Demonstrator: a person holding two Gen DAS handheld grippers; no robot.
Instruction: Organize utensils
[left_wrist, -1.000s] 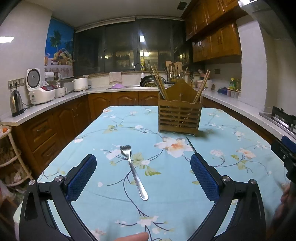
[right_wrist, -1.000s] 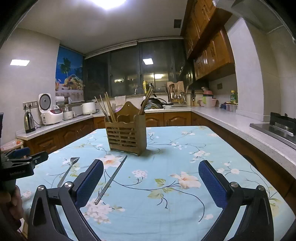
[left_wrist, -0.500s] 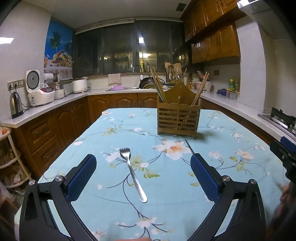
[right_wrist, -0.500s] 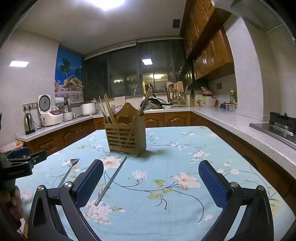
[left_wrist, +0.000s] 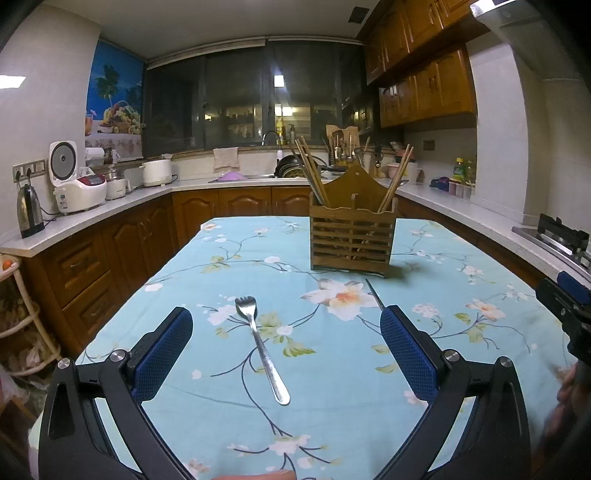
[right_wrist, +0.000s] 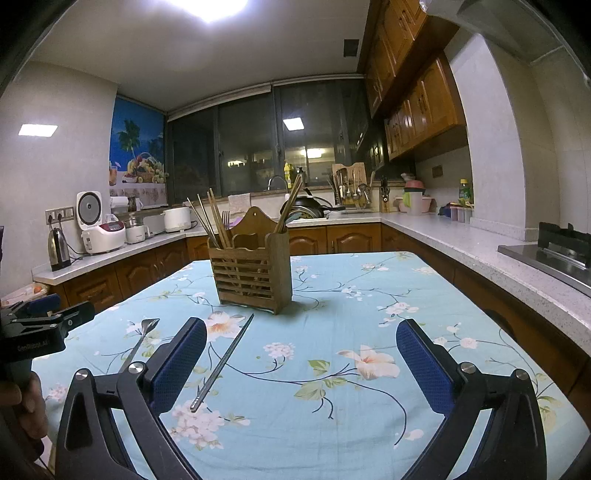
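Note:
A metal fork (left_wrist: 261, 345) lies on the flowered tablecloth, tines away from me, between the fingers of my open, empty left gripper (left_wrist: 286, 347), which hovers above it. A single metal chopstick (right_wrist: 223, 361) lies beside the left finger of my open, empty right gripper (right_wrist: 301, 363); its tip also shows in the left wrist view (left_wrist: 373, 293). A wooden utensil holder (left_wrist: 352, 236) with several chopsticks stands upright further back on the table; it also shows in the right wrist view (right_wrist: 251, 271). The fork also shows there (right_wrist: 142, 338).
The table (left_wrist: 480, 295) wears a light blue flowered cloth. Kitchen counters surround it: a kettle (left_wrist: 27, 210) and rice cooker (left_wrist: 75, 181) on the left, a stove (right_wrist: 554, 251) on the right. The other gripper shows at each view's edge.
Both views have tilted slightly, so the holder and fork sit a little differently in frame. Nothing on the table has moved and both grippers stay open.

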